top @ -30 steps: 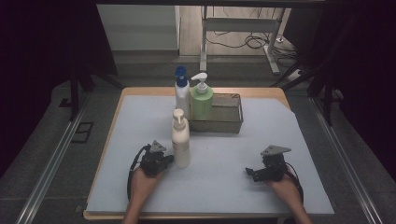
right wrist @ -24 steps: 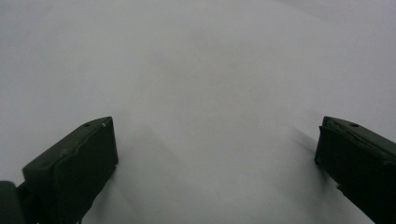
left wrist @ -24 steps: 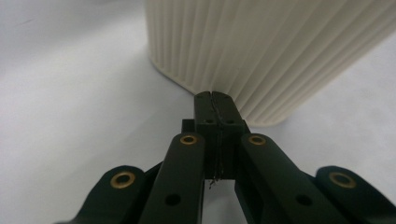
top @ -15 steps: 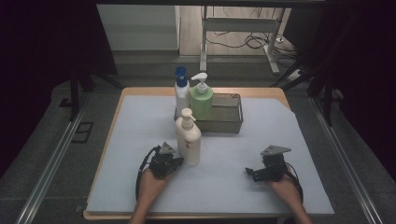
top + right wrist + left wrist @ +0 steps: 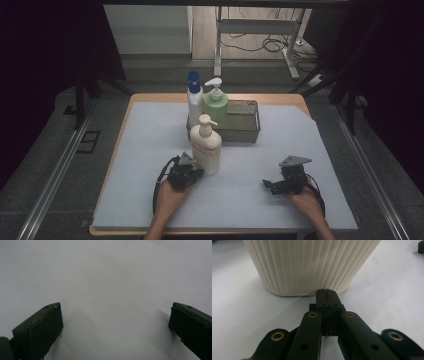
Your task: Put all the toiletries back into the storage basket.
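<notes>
While upright, the cream bottle (image 5: 206,145) stands just beside the left gripper (image 5: 196,173).

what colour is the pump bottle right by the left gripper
Cream-white ribbed plastic pump bottle with an orange label, standing upright; the high view shows it best.

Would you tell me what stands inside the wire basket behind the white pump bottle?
The wire basket holds a blue-capped bottle and a green pump bottle; the white pump bottle hides its front left.

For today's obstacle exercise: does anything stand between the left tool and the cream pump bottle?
Nothing visible does. The left tool, jaws shut, points straight at the base of the cream pump bottle, with bare white mat beneath.
</notes>
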The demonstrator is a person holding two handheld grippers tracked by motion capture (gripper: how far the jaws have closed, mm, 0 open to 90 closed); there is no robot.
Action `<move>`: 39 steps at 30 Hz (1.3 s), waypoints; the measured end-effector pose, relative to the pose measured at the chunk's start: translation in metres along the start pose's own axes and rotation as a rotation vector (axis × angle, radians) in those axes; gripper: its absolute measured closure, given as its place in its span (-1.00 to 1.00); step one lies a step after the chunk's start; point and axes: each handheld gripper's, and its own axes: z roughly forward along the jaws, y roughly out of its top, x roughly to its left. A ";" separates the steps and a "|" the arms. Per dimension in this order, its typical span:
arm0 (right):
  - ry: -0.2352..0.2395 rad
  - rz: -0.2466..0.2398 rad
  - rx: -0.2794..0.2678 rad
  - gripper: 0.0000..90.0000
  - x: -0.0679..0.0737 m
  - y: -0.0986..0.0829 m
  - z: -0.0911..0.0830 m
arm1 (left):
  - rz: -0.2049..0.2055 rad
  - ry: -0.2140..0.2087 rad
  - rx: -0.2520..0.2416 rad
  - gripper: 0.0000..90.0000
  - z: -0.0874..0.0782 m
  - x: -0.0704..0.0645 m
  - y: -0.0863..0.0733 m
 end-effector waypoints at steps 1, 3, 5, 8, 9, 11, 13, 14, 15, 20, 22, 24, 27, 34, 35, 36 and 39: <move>0.000 0.000 0.000 -1.00 0.000 0.000 0.000 | 0.005 0.001 0.001 0.98 -0.001 0.000 0.000; 0.000 0.000 0.000 -1.00 0.000 0.000 0.000 | 0.010 0.007 0.005 0.96 -0.002 -0.001 -0.001; 0.001 0.002 0.002 -1.00 0.000 0.000 0.000 | 0.018 0.017 0.009 0.90 -0.005 -0.002 -0.002; 0.001 0.002 0.003 -1.00 0.000 0.000 0.000 | 0.013 0.026 0.000 0.83 -0.010 0.000 -0.005; 0.001 0.002 0.003 -1.00 0.000 0.000 0.000 | 0.009 0.030 -0.002 0.80 -0.012 0.000 -0.006; 0.002 0.003 0.003 -1.00 0.000 0.000 0.000 | 0.007 0.039 -0.007 0.69 -0.016 0.002 -0.008; 0.000 0.004 0.003 -1.00 0.000 0.001 0.000 | 0.005 0.049 -0.010 0.58 -0.018 0.003 -0.010; 0.000 0.003 0.003 -1.00 0.000 0.001 0.000 | 0.004 0.052 -0.008 0.52 -0.019 0.003 -0.011; 0.001 0.001 0.004 -1.00 0.000 0.001 0.000 | 0.005 0.054 -0.006 0.47 -0.020 0.003 -0.012; 0.003 -0.014 0.006 -1.00 0.002 0.002 -0.003 | 0.013 0.068 -0.005 0.22 -0.026 0.001 -0.014; 0.004 -0.017 -0.005 -1.00 0.002 0.003 -0.005 | 0.021 0.079 -0.003 0.13 -0.029 0.000 -0.015; 0.007 -0.017 -0.017 -1.00 0.003 0.004 -0.007 | 0.030 0.095 0.009 0.02 -0.031 -0.001 -0.018; 0.022 -0.021 -0.028 -1.00 0.004 0.006 -0.009 | 0.034 0.128 0.025 -0.14 -0.034 0.000 -0.023; 0.053 -0.044 -0.041 -0.98 0.011 0.011 -0.011 | 0.003 0.155 0.034 -0.51 -0.041 0.004 -0.033; 0.054 -0.045 -0.043 -0.98 0.012 0.012 -0.012 | 0.000 0.161 0.035 -0.55 -0.042 0.003 -0.034; 0.058 -0.048 -0.043 -0.98 0.012 0.012 -0.012 | 0.001 0.165 0.035 -0.59 -0.043 0.003 -0.036; 0.069 -0.047 -0.049 -1.00 0.015 0.016 -0.013 | 0.001 0.178 0.042 -0.69 -0.047 0.004 -0.041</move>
